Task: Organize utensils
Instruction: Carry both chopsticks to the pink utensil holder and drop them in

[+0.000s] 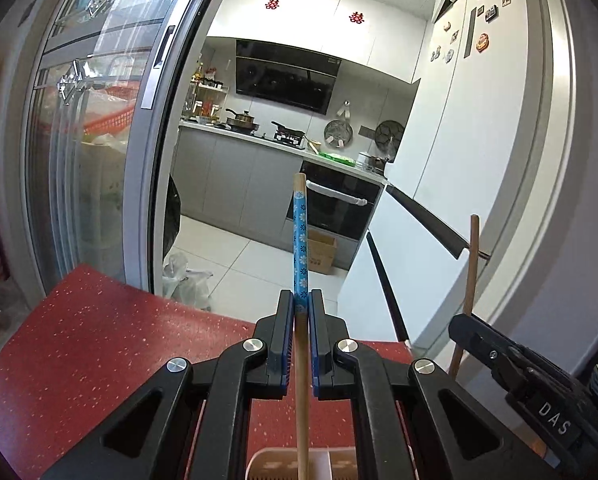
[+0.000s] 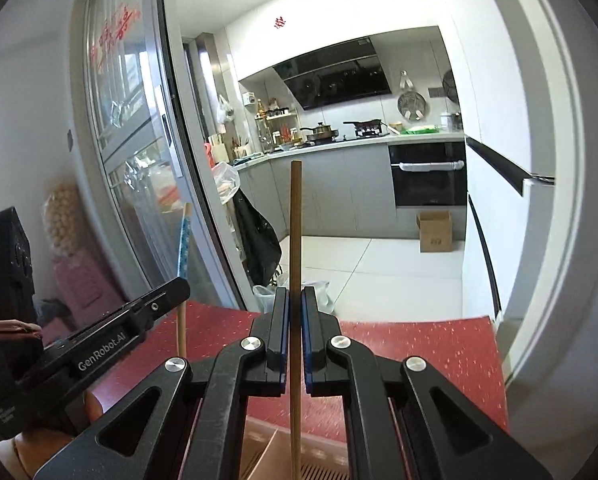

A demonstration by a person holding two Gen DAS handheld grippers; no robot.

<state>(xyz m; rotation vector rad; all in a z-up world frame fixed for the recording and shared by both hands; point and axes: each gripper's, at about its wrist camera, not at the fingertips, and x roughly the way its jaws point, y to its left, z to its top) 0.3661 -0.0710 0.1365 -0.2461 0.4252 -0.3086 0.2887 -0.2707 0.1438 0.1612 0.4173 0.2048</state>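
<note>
Speckled red worktop [image 1: 99, 340] fills the lower frame. Left tongs [image 1: 301, 307] clamp an upright blue-flowered wooden chopstick [image 1: 300, 248] at center; right tongs [image 2: 295, 304] pinch a plain wooden chopstick [image 2: 295, 240] above a beige slotted holder [image 2: 267, 456].

Speckled red table [image 1: 99, 332], beige holder [image 1: 267, 464]

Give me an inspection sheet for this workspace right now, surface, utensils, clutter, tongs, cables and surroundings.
Surface: red speckled table, bare where visible.
Job's things: blue-patterned chopstick and plain wooden chopstick, both upright; beige slotted holder below them at the frame's bottom edge.
Clutter: nothing seen on the table.
Grippers: left tongs shut on the blue-patterned chopstick; right tongs shut on the plain wooden chopstick.
Cables: nothing seen.
Surroundings: kitchen beyond, with glass sliding door, oven, cardboard box on the floor.
</note>
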